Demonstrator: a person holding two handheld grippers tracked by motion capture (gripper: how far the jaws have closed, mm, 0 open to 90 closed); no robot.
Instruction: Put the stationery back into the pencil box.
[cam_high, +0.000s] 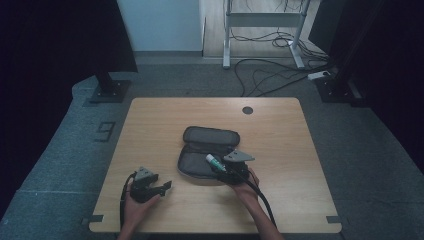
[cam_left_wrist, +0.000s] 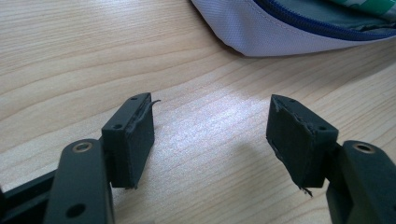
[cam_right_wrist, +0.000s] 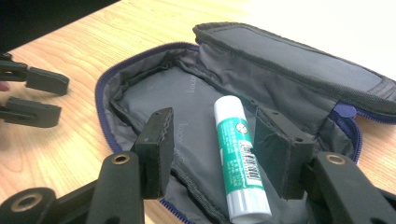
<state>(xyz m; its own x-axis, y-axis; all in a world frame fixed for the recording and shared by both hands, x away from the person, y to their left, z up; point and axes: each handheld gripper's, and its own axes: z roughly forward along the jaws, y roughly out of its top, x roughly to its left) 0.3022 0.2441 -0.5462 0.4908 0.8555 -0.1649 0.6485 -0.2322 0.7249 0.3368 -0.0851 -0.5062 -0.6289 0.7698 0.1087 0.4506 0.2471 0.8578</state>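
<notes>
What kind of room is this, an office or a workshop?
Probably a lab or recording studio: a bare wooden table on grey carpet, loose black cables on the floor, and black curtains at the sides.

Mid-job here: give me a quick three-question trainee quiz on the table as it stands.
1. True or false: the glue stick lies inside the open pencil case.
2. Which gripper has the glue stick between its jaws: A) left gripper, B) right gripper?
3. What lies under the left gripper's open jaws?

Key:
1. True; the lid is folded back.
2. B; its jaws stand either side of the stick, pads not pressing.
3. Bare wooden table, the case's edge just beyond.
</notes>
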